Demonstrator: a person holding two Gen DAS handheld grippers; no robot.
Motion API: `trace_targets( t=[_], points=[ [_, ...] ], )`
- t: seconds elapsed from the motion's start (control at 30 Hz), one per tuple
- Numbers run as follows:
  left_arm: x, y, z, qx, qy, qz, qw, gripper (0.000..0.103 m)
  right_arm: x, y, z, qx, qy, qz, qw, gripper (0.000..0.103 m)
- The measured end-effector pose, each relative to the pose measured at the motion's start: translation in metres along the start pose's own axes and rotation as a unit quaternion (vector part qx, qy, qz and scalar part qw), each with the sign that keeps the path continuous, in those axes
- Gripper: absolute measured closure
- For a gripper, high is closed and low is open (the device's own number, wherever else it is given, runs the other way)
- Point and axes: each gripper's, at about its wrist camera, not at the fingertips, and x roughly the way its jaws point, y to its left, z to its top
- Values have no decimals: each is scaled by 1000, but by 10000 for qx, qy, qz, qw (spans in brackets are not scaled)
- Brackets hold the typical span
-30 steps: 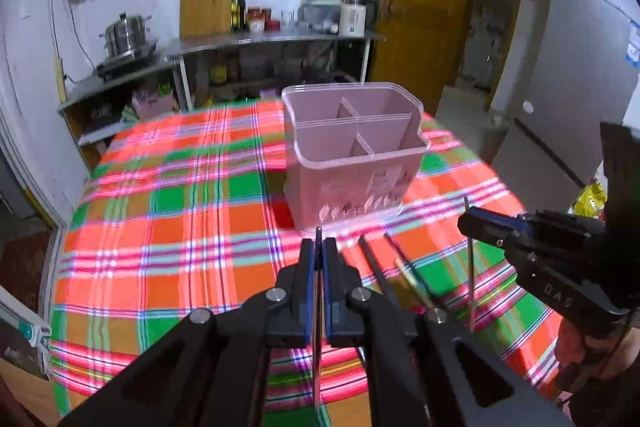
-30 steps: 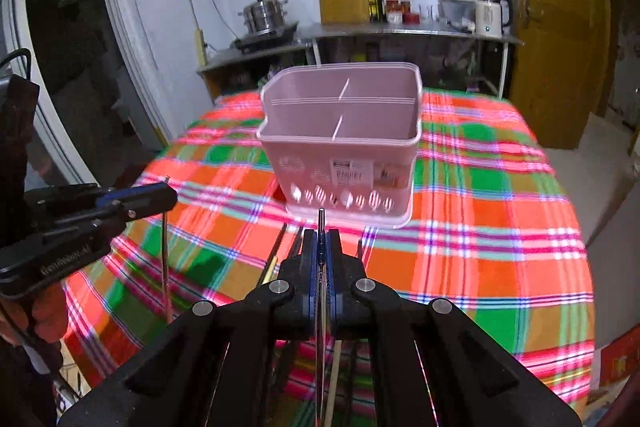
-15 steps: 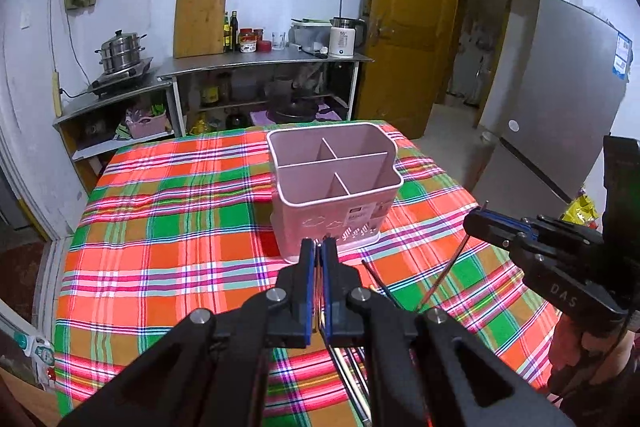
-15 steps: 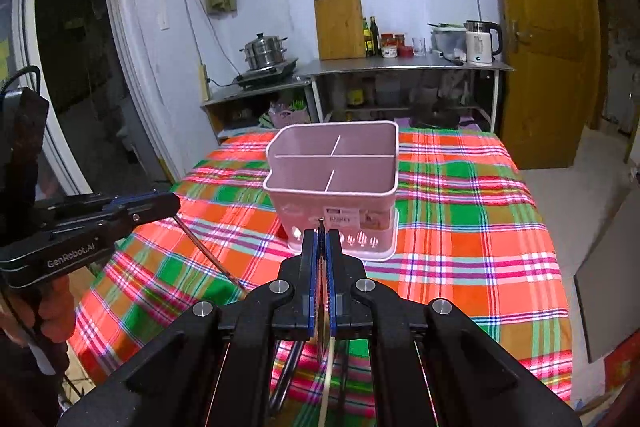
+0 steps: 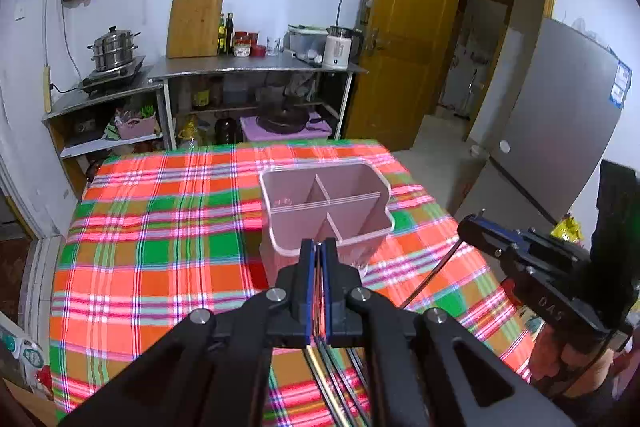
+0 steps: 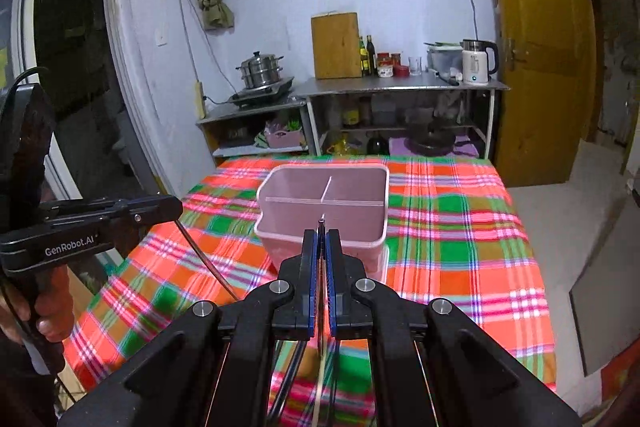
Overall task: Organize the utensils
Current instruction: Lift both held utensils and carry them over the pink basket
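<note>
Caddy (image 5: 326, 211), pink, four compartments, upright

I see my left gripper (image 5: 319, 255) clamped on a thin dark chopstick | pink plastic divided utensil caddy (image 5: 280, 211) just ahead on red-green plaid tablecloth (image 5: 160, 267) | right gripper (image 5: 466, 227) at right, pinching a dark chopstick (image 5: 434, 273) slanting down.
</note>
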Motion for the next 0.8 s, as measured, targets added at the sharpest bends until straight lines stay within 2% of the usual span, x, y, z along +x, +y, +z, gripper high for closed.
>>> trace_targets(
  t=[0.43, 0.67, 0.8],
  points=[
    [-4, 16, 71, -274, -450, -65, 9986, 99, 6, 4, 71, 61, -578, 136, 9982, 99],
    [18, 31, 78, -406, -383, -40, 9984, 99, 30, 4, 85, 191, -635, 302, 9973, 99],
    [37, 39, 70, -477, -236, -56, 9986, 99, 50, 1, 79, 255, -506, 329, 9979, 99]
  ],
)
